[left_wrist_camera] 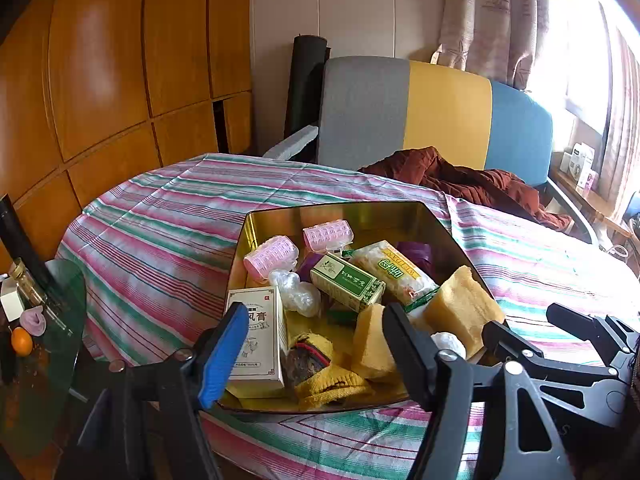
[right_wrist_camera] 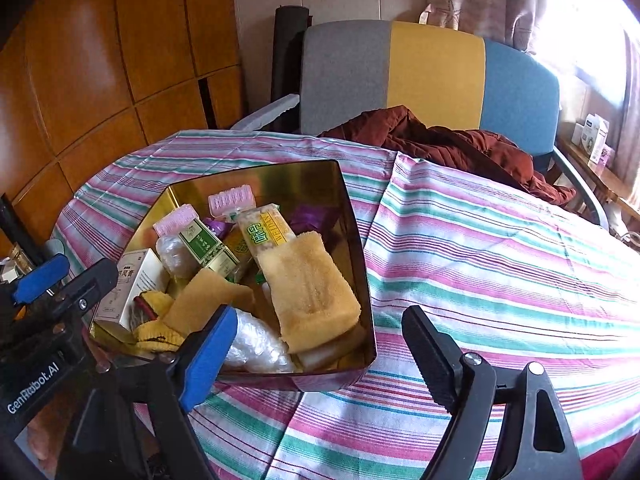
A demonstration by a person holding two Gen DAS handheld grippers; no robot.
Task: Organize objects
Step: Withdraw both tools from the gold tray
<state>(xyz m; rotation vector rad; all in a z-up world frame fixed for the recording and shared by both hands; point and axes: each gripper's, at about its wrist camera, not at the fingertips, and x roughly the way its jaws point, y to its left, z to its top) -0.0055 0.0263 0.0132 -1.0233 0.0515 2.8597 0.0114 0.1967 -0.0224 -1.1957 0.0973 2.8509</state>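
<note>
Gold tin (right_wrist_camera: 356, 240) near striped tablecloth (right_wrist_camera: 500, 272) edge, open cloth rightward.

Daylight from window (left_wrist_camera: 580, 60) at right, blown-out glare; fisheye bending edges.

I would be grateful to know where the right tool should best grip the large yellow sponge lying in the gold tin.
Probably across the large yellow sponge's near end, coming from above. It lies on top of the other items in the gold tin, tilted up toward the packet, with its long side edges exposed. The open right tool would span that width, and the soft sponge should compress.
</note>
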